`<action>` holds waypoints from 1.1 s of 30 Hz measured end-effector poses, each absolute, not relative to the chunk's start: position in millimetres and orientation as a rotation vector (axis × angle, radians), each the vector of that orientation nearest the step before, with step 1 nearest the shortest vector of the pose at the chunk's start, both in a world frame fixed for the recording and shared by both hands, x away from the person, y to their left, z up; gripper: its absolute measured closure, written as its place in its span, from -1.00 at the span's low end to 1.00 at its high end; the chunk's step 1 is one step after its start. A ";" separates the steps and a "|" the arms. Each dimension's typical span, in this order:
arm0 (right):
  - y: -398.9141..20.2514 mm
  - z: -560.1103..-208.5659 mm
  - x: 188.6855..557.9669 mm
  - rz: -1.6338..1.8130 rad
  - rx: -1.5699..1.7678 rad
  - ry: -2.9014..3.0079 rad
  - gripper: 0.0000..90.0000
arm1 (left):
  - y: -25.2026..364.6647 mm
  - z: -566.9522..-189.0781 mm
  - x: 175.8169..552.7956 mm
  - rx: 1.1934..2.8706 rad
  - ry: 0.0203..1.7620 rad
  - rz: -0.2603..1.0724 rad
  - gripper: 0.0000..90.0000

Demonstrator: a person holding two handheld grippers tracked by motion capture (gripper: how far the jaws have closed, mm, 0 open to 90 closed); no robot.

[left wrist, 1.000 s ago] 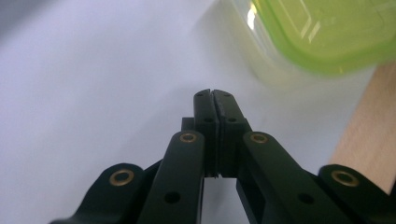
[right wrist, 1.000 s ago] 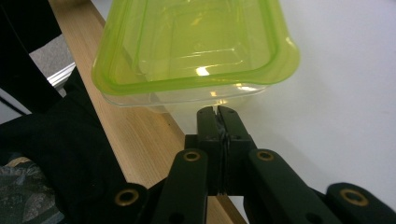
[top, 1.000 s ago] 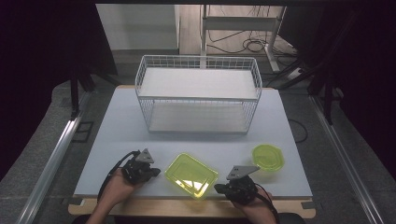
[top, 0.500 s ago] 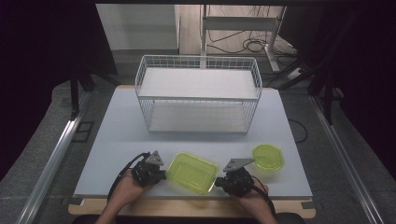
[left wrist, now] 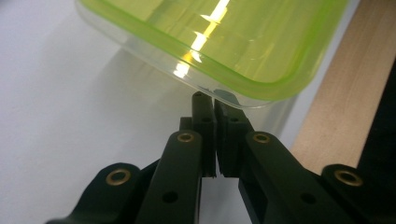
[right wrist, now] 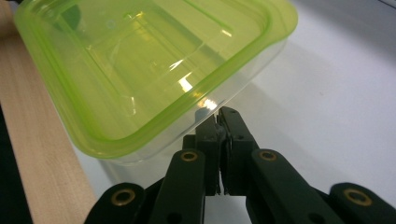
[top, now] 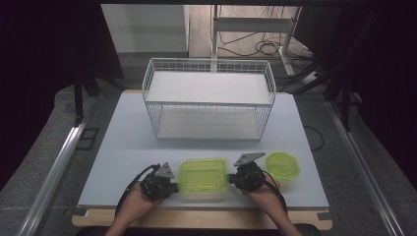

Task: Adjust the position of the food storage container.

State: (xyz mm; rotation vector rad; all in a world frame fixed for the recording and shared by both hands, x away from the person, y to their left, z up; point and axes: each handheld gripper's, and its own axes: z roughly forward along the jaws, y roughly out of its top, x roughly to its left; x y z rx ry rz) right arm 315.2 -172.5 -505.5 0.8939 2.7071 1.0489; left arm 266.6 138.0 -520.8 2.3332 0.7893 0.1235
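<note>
We see the box (top: 203, 174) with its green lid at the table's (top: 123, 142) near edge, at six o'clock from the wire basket (top: 209, 98), with the left gripper (top: 172, 186) at its nine o'clock end and the right gripper (top: 230, 180) at its three o'clock end. In each gripper view the jaws are clenched together with their tips right under the lid's rim, but we cannot tell whether they pinch a tab or merely touch the box. The round tub (top: 282, 166) sits just beyond the right gripper at three o'clock, its near edge partly hidden by that hand.
</note>
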 end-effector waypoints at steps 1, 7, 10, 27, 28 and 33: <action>-172.7 -506.9 317.2 1.047 0.890 2.708 0.93 | 136.6 -519.7 263.6 2.331 0.785 0.121 0.95; -174.3 -511.2 321.7 1.051 0.900 2.716 0.92 | 134.5 -519.1 257.9 2.326 0.774 0.106 0.94; -174.4 -511.8 322.0 1.050 0.899 2.711 0.91 | 133.1 -518.7 255.5 2.322 0.772 0.105 0.94; -177.2 -510.7 328.2 1.008 0.913 2.664 0.86 | 133.6 -516.2 250.9 2.307 0.766 0.110 0.88; -179.6 -509.0 327.4 1.014 0.921 2.657 0.85 | 137.6 -515.4 249.5 2.296 0.777 0.114 0.88; -192.1 -497.0 321.3 1.039 0.947 2.601 0.72 | 155.5 -510.4 235.9 2.240 0.817 0.195 0.56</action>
